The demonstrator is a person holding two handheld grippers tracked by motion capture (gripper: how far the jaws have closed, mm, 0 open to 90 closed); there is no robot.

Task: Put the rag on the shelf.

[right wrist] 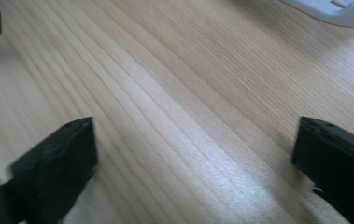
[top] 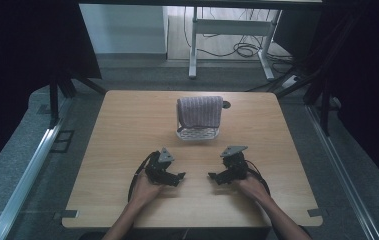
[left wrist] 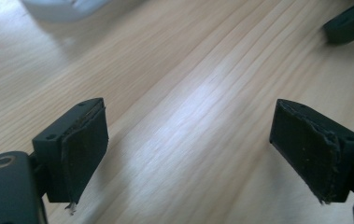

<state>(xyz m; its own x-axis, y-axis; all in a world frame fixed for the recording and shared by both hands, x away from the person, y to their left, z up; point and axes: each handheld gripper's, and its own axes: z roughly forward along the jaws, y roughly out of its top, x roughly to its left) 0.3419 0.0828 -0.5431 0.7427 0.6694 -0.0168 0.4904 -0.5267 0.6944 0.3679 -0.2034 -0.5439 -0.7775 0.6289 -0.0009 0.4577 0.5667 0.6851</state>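
A white mesh basket (top: 197, 133) stands at the middle of the wooden table (top: 122, 125), with a folded purple-grey towel (top: 200, 110) draped over it. My left gripper (top: 179, 176) rests low on the table in front of the basket, its tips pointing right. My right gripper (top: 213, 176) mirrors it, tips pointing left, a small gap between the two. In the left gripper view the left gripper (left wrist: 188, 140) is open over bare wood, the basket's white edge (left wrist: 62, 7) at top left. In the right gripper view the right gripper (right wrist: 195, 158) is open, the basket's rim (right wrist: 338, 11) at top right.
A dark round hole (top: 226, 104) sits in the table just right of the towel. Black curtains and tripod legs (top: 59, 95) flank the table. A white desk frame (top: 229, 30) with cables stands on the floor beyond. The other gripper's tip (left wrist: 350, 23) shows at the top right.
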